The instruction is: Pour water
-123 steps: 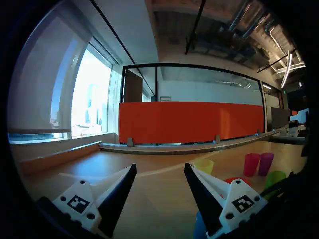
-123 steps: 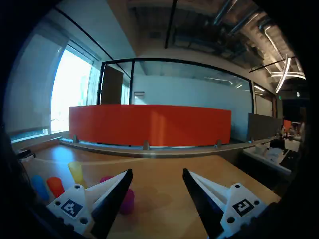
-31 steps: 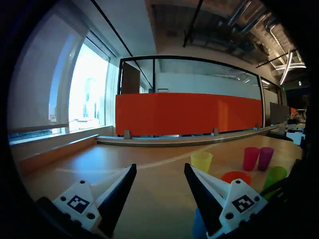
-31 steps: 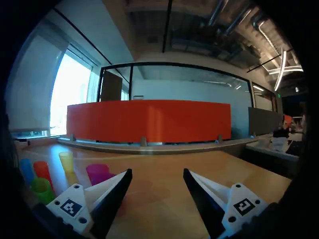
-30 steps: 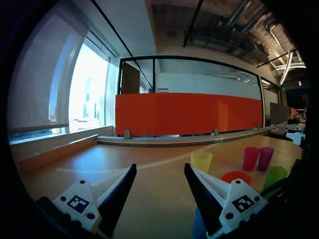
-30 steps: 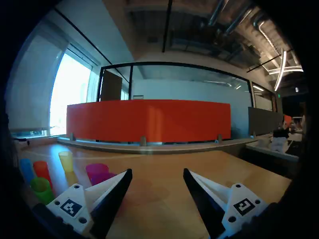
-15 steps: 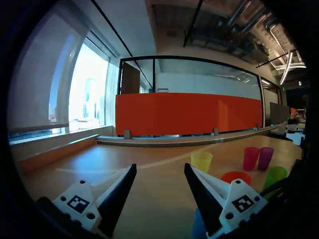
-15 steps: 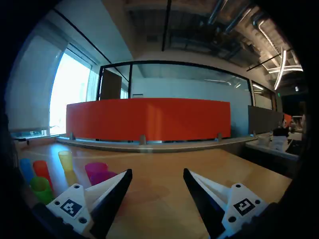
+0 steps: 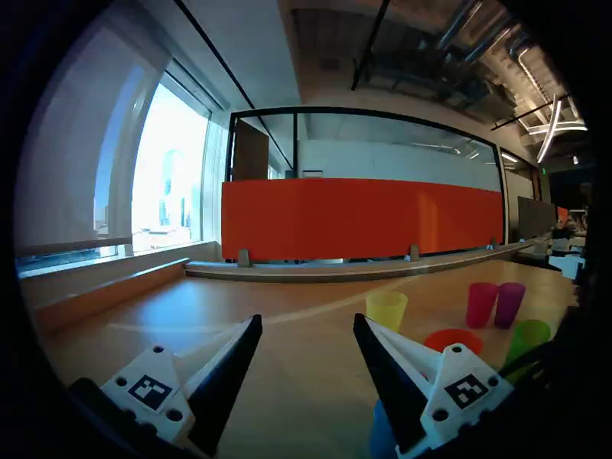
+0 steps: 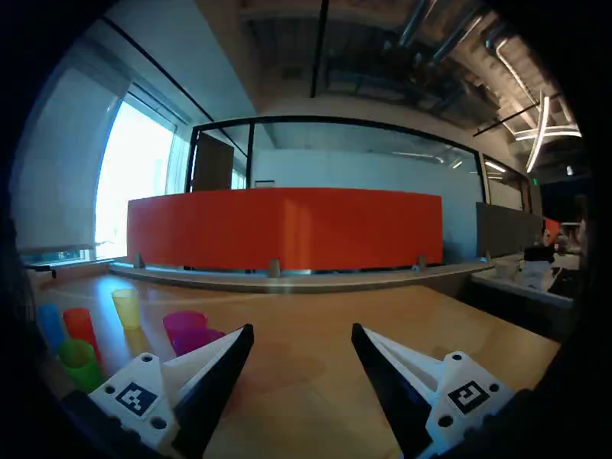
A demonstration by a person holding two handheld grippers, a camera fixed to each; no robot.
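— Now, what sits closest to the lens?
— The left tongs [image 9: 306, 317], fingers spread wide and holding nothing, low over a wooden table [image 9: 306, 398]. A blue cup [image 9: 379, 437] shows at the bottom edge, beside one finger.
— And beyond that?
— An orange cup [image 9: 453, 339] and a green cup [image 9: 529, 335], then a yellow cup [image 9: 386, 310], a pink cup [image 9: 482, 304] and a purple cup [image 9: 509, 302], all upright on the table.
— The other hand?
— The right tongs [image 10: 301, 327] gape just as wide, empty. In the right gripper view the cups stand off to the left. An orange partition [image 9: 359, 218] lines the table's far edge, with a bright window [image 9: 168, 191] beside it.
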